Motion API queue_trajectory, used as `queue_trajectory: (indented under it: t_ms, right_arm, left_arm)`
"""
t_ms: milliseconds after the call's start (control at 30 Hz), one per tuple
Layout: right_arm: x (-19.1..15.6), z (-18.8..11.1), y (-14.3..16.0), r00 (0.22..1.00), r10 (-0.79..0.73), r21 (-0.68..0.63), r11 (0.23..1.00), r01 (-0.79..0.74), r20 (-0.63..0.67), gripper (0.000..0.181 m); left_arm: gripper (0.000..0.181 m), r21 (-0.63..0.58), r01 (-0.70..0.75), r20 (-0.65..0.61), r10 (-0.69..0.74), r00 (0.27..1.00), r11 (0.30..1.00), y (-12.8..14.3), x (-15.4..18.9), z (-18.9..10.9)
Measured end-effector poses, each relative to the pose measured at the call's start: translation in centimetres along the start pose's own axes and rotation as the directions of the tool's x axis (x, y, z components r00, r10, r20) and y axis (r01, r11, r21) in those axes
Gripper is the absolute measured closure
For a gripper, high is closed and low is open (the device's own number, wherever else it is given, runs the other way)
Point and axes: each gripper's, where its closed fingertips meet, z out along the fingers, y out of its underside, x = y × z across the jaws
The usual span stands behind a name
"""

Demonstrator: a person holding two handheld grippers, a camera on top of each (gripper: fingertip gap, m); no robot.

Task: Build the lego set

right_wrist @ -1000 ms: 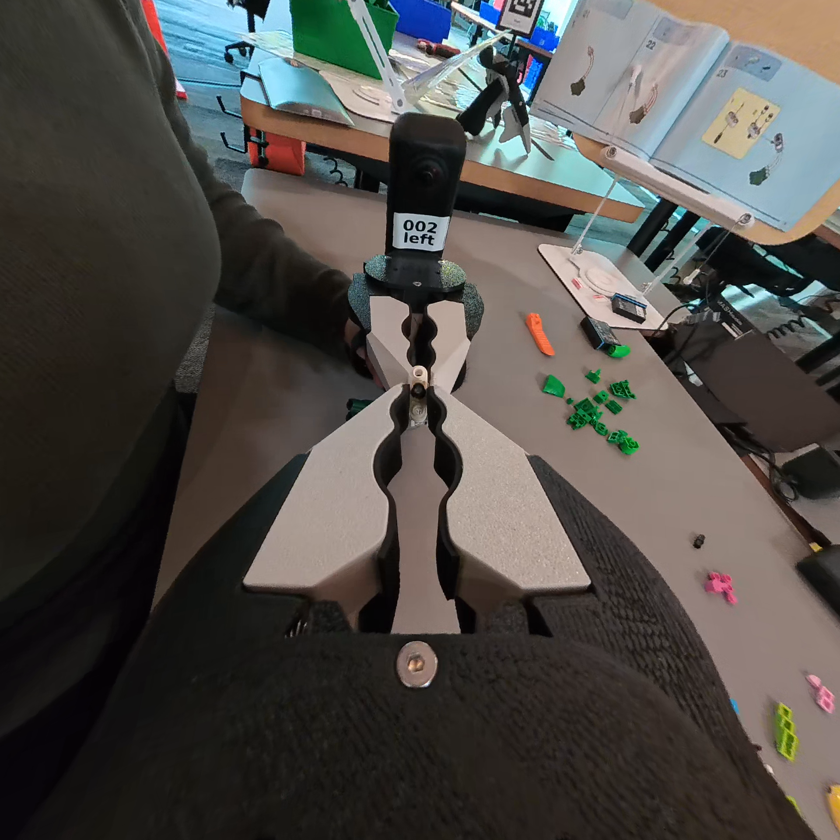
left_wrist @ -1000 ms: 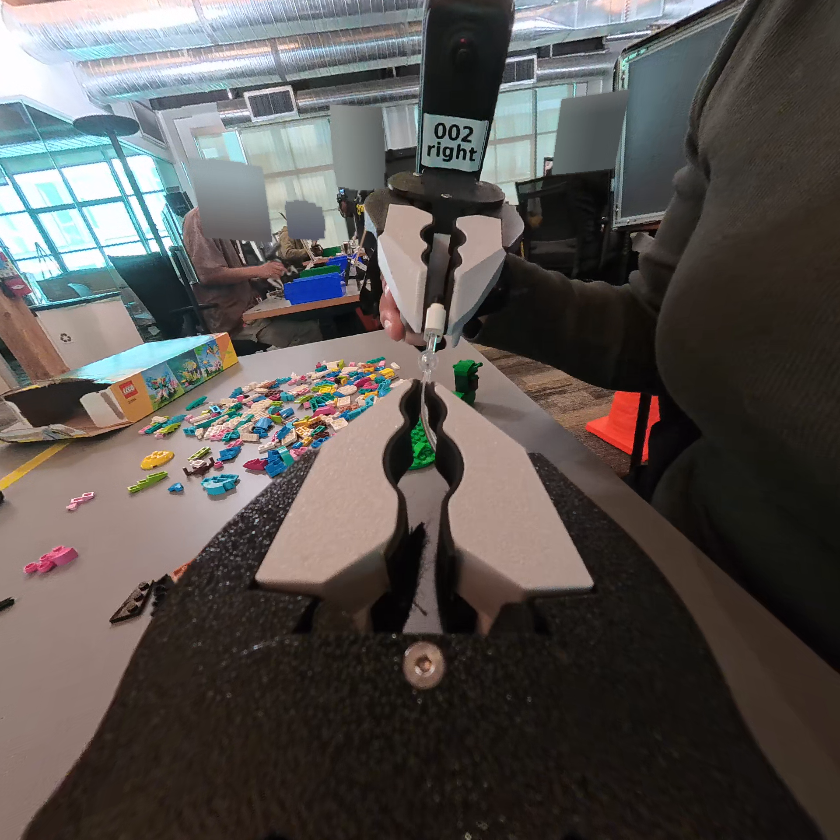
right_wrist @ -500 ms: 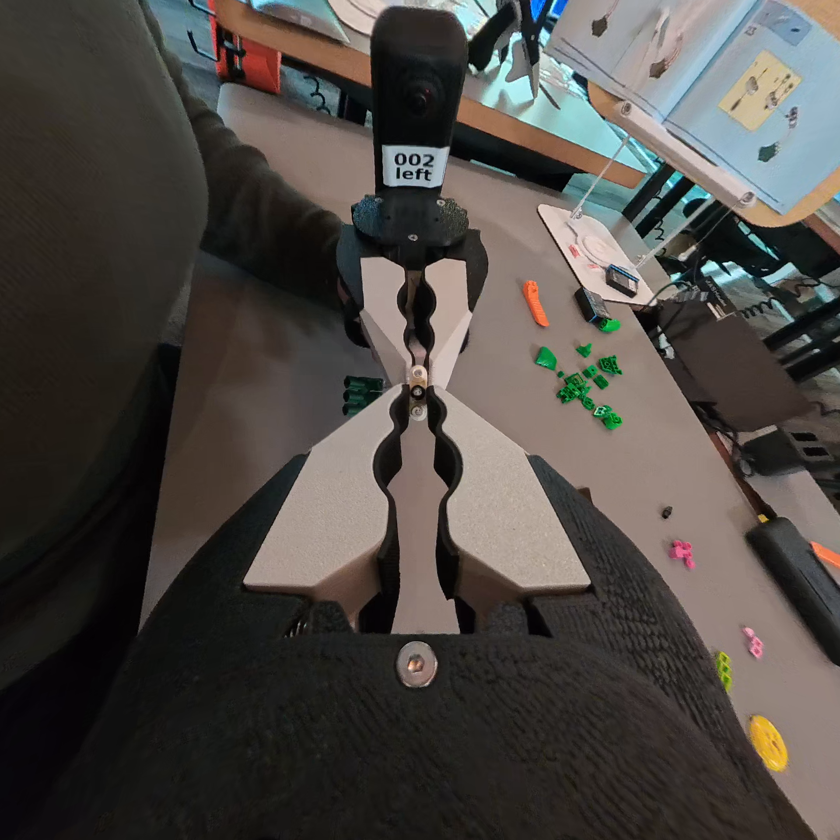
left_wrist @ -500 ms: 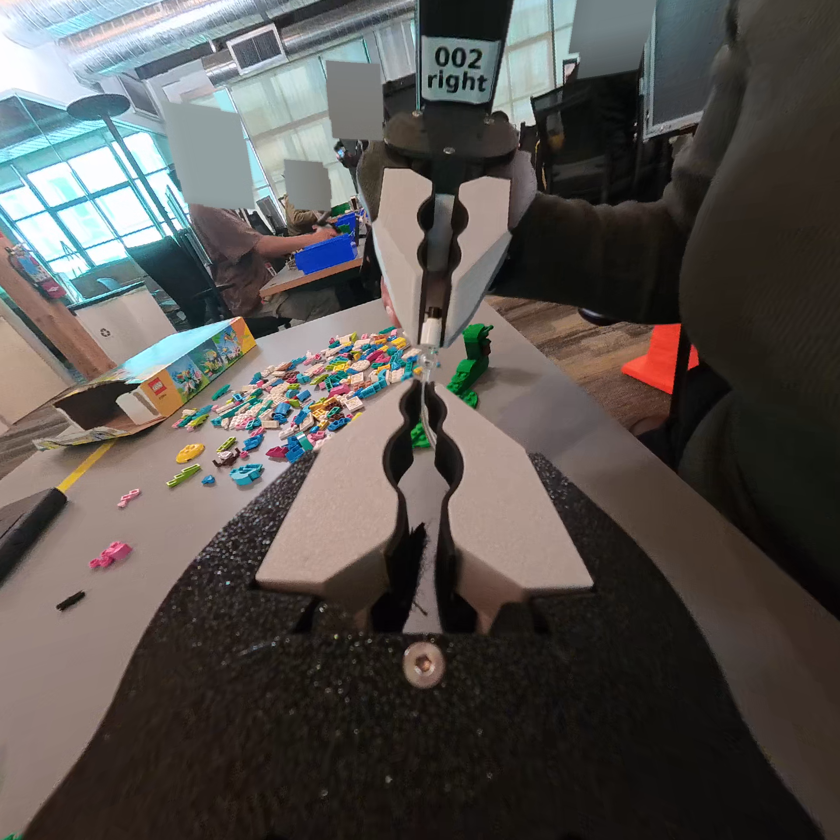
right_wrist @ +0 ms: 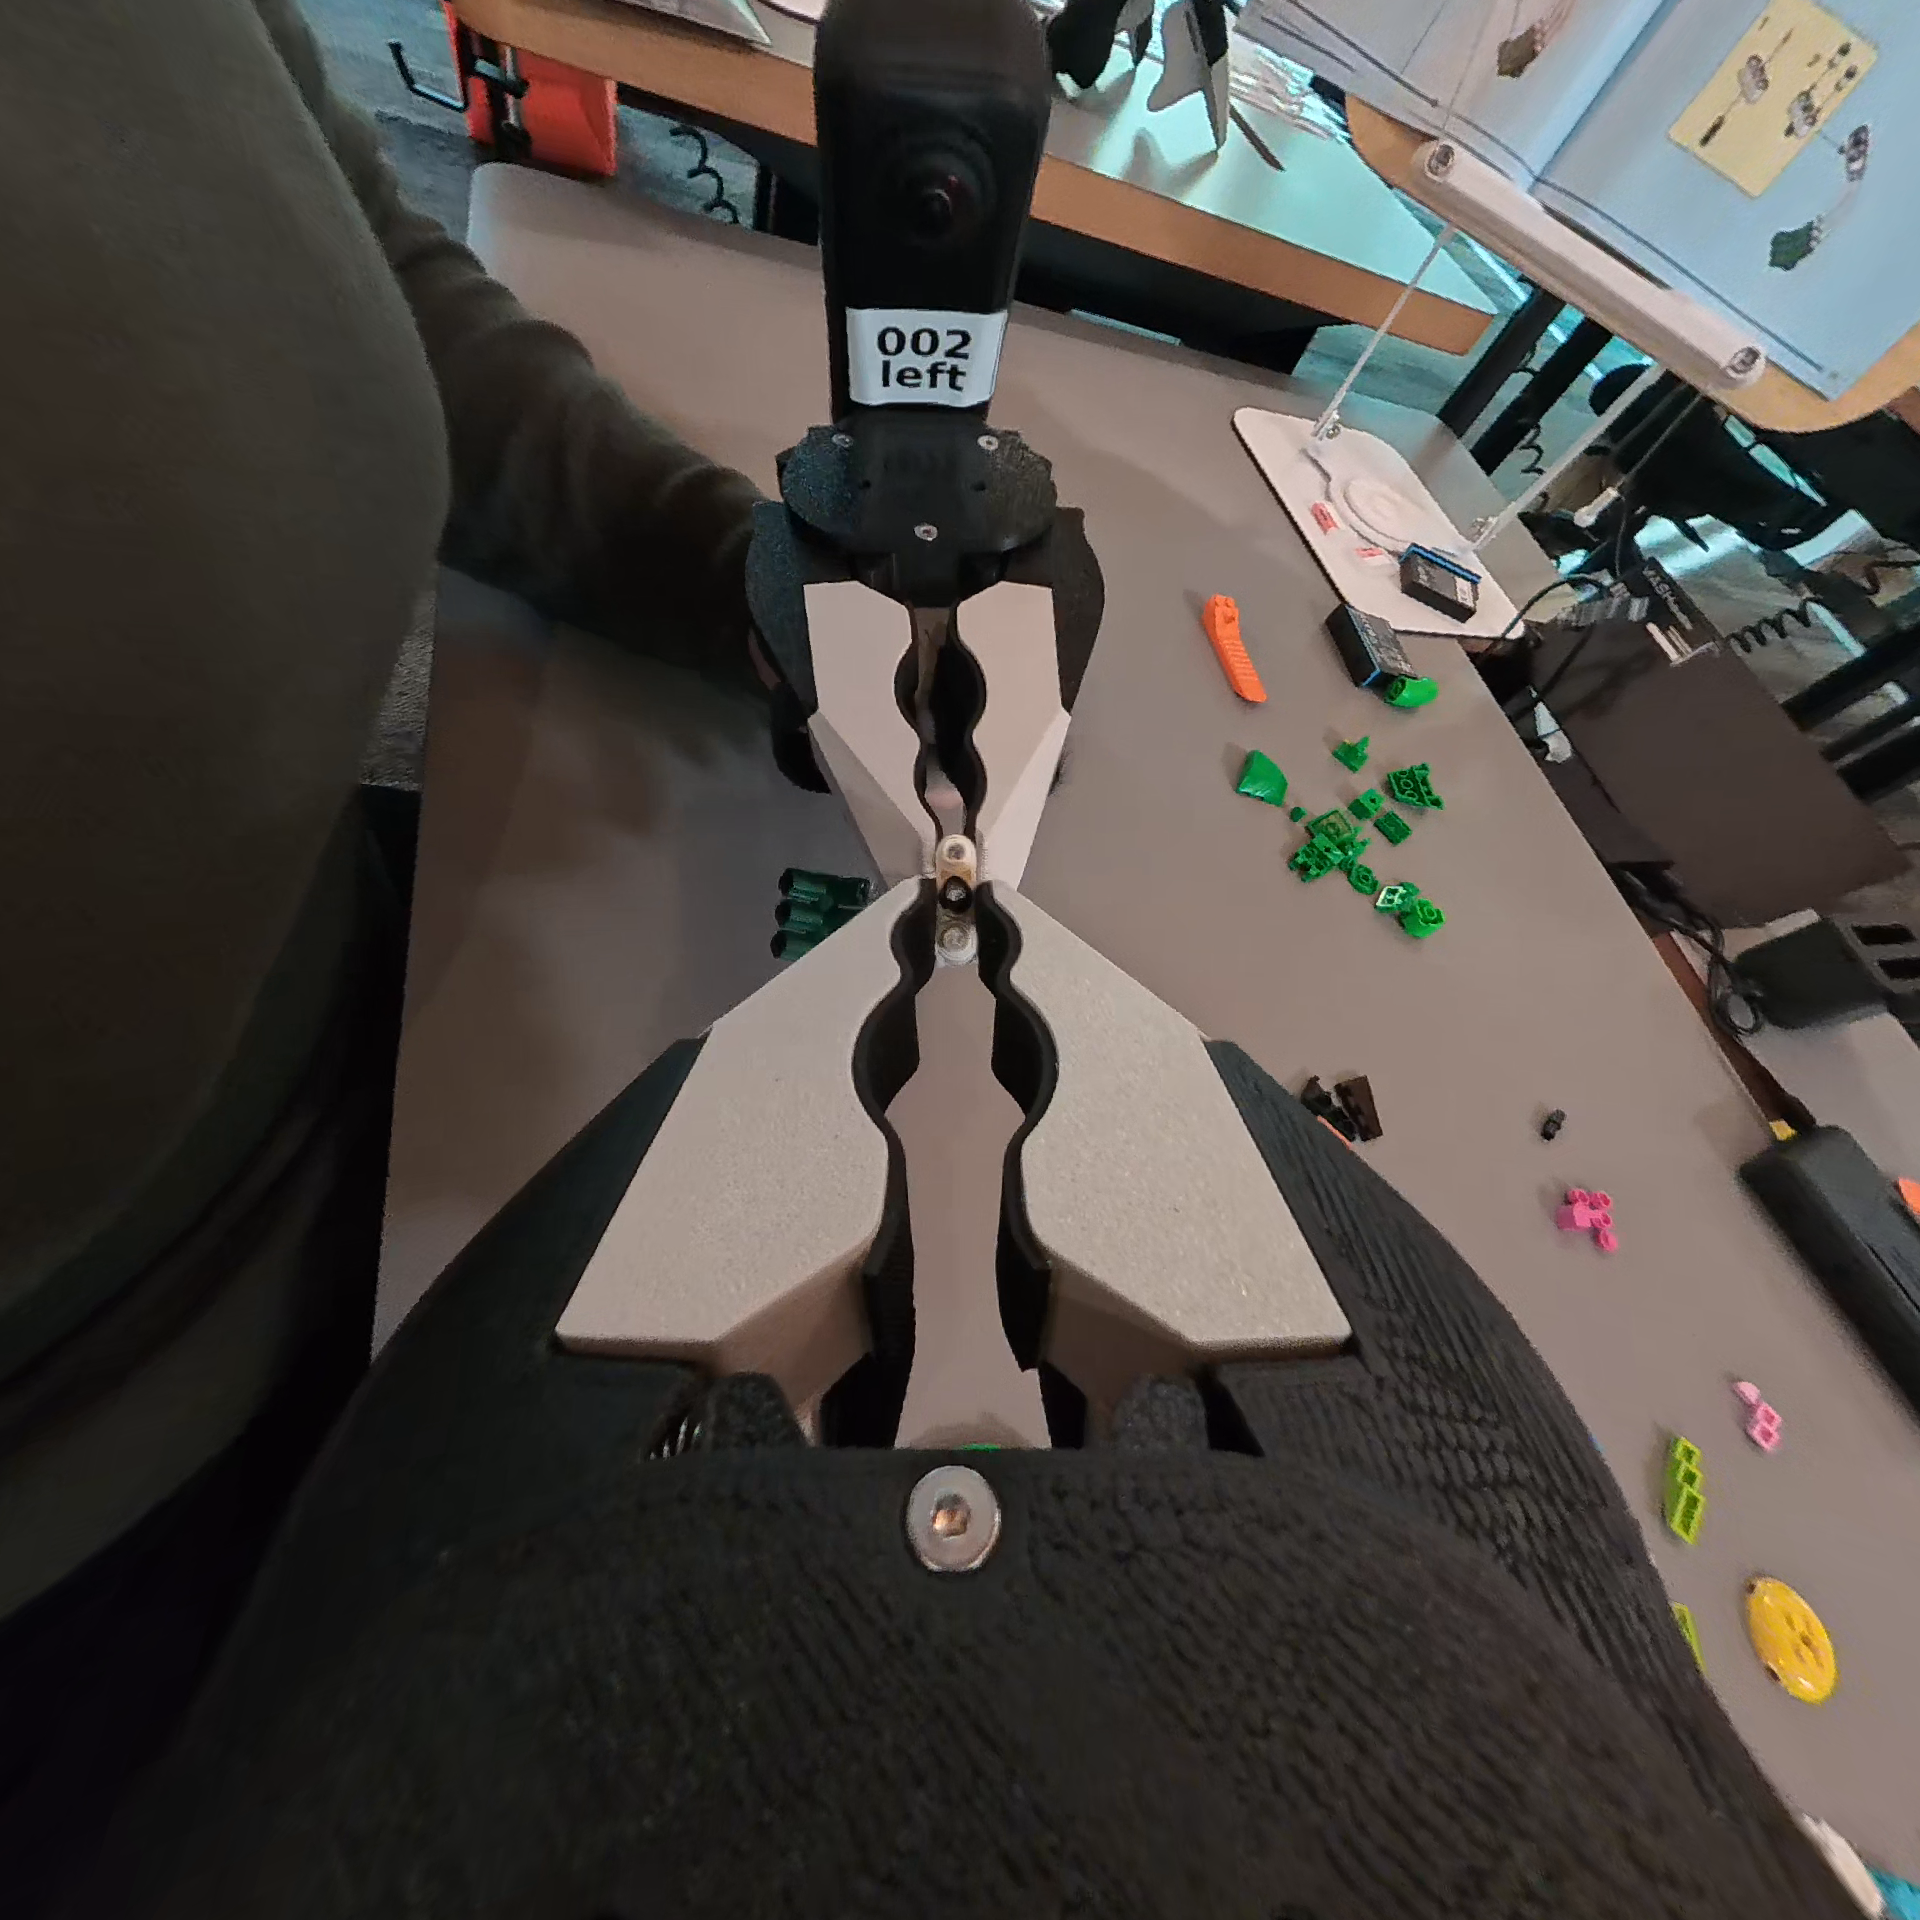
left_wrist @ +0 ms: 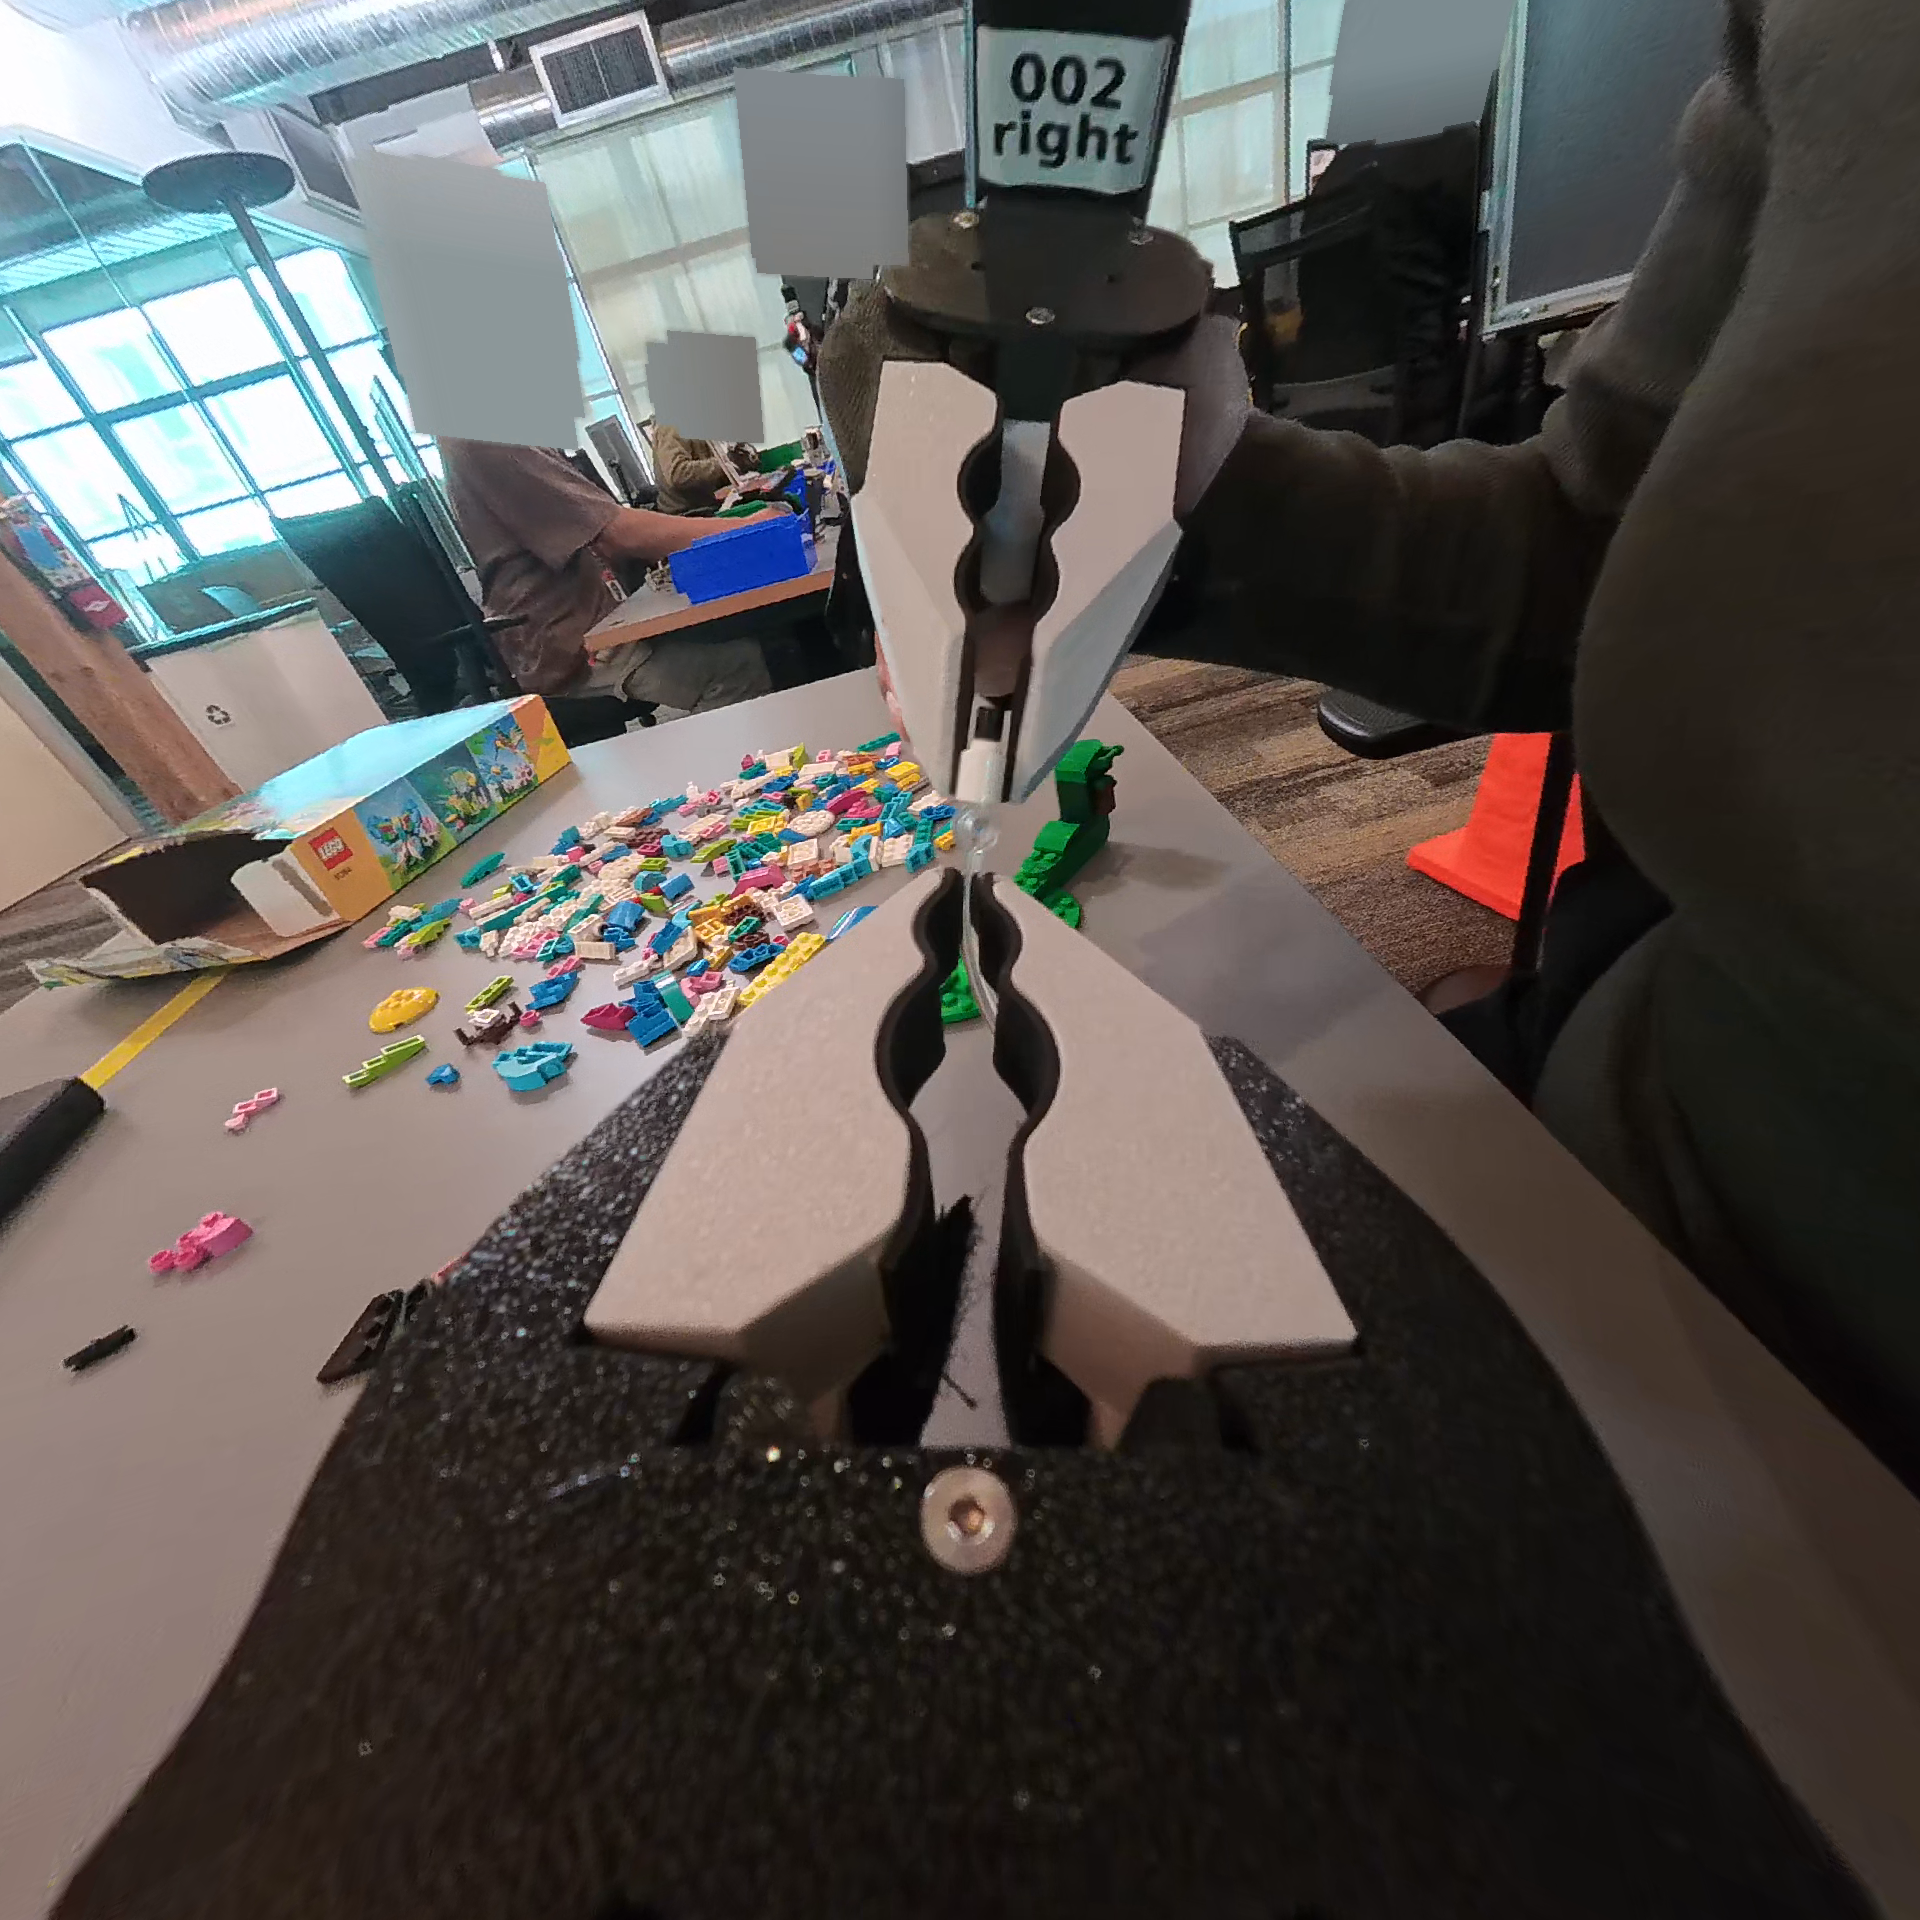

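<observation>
My left gripper (left_wrist: 968,885) is shut on a thin clear piece (left_wrist: 975,914) that ends in a clear round stud (left_wrist: 971,823). My right gripper (left_wrist: 982,779) faces it tip to tip and is shut on a small white round piece (left_wrist: 979,764). Both are held above the grey table (left_wrist: 1299,997). In the right wrist view my right gripper (right_wrist: 954,896) pinches the small piece (right_wrist: 954,891), and the left gripper (right_wrist: 951,831) meets it with the white end (right_wrist: 954,854) between the tips. A green partial build (left_wrist: 1081,821) stands on the table behind.
A pile of coloured bricks (left_wrist: 727,883) and an open set box (left_wrist: 343,821) lie at the left. Loose green pieces (right_wrist: 1351,831), an orange separator tool (right_wrist: 1233,649) and an instruction booklet on a stand (right_wrist: 1662,156) are at the right. A person's body is close by. Left and right tips are no more than a few centimetres apart.
The two grippers have drawn closer and stay tip to tip. The right gripper has risen and looms larger in the left wrist view. Both stay shut on their pieces.
</observation>
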Motion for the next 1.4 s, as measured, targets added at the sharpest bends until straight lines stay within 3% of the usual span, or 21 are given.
queue_trajectory:
  t_ms: [100,167,233,300,400,467,633,800,867,967,1133,1233,1267,1400]
  right_arm:
    - [1.6,0.3,-0.4,0.992,0.097,0.043,0.995,-0.094,-0.077,0.172]
    - [2.5,-0.1,-1.5,0.975,0.205,0.145,0.971,-0.191,-0.087,0.140]
    - [3.0,-0.7,-2.4,0.969,0.221,0.222,0.956,-0.192,-0.115,0.123]
    - [3.3,-0.4,-2.1,0.968,0.148,0.213,0.972,-0.104,-0.202,0.116]
    - [2.9,0.9,-2.0,0.958,0.016,0.186,0.982,0.039,-0.285,0.119]
    - [2.9,1.9,-1.6,0.957,0.031,0.189,0.982,0.025,-0.288,0.119]
    - [3.6,2.4,-2.5,0.919,0.374,0.383,0.872,-0.304,-0.122,0.131]
    - [3.4,4.4,-1.4,0.916,0.348,0.293,0.913,-0.283,-0.202,0.132]
    - [4.0,5.0,-1.0,0.830,0.536,0.326,0.820,-0.470,-0.153,0.143]
    - [3.6,5.5,-1.7,0.611,0.782,0.350,0.542,-0.764,0.123,0.143]
    - [3.0,5.8,-2.5,0.401,0.841,0.290,0.307,-0.907,0.363,0.143]
    - [3.3,5.4,-3.0,0.323,0.831,0.279,0.211,-0.937,0.454,0.143]
    - [3.6,5.3,-2.8,0.350,0.833,0.302,0.233,-0.925,0.429,0.143]
    - [6.2,3.3,-3.2,0.595,0.777,0.481,0.449,-0.753,0.206,0.151]
  left_arm:
    - [0.181,0.027,0.104,0.029,-0.105,0.994,0.994,-0.1,-1.1,-0.2]
    - [0.181,0.110,0.258,0.039,-0.264,0.964,0.960,-0.7,-2.5,-0.6]
    - [0.181,0.179,0.388,0.038,-0.401,0.915,0.904,-0.9,-3.8,-1.4]
    - [0.181,0.258,0.511,0.028,-0.535,0.844,0.820,-1.1,-5.2,-2.4]
    - [0.181,0.340,0.627,-0.012,-0.664,0.748,0.701,-1.3,-6.5,-3.5]
    - [0.181,0.368,0.662,-0.037,-0.701,0.712,0.653,-1.5,-6.8,-3.9]
    - [0.181,0.416,0.649,-0.037,-0.701,0.712,0.637,-2.1,-7.2,-4.6]
    - [0.181,0.496,0.620,-0.012,-0.710,0.704,0.608,-2.5,-8.3,-5.9]
    - [0.181,0.514,0.578,0.027,-0.686,0.727,0.633,-2.6,-8.6,-6.2]
    - [0.181,0.532,0.478,0.104,-0.614,0.782,0.699,-3.2,-8.7,-6.6]
    - [0.181,0.553,0.375,0.158,-0.536,0.830,0.744,-4.2,-8.5,-7.3]
    - [0.181,0.548,0.350,0.183,-0.517,0.836,0.760,-4.2,-8.6,-7.4]
    - [0.181,0.554,0.354,0.176,-0.521,0.835,0.754,-4.3,-8.6,-7.5]
    - [0.181,0.555,0.498,0.023,-0.611,0.792,0.666,-4.3,-8.2,-7.1]
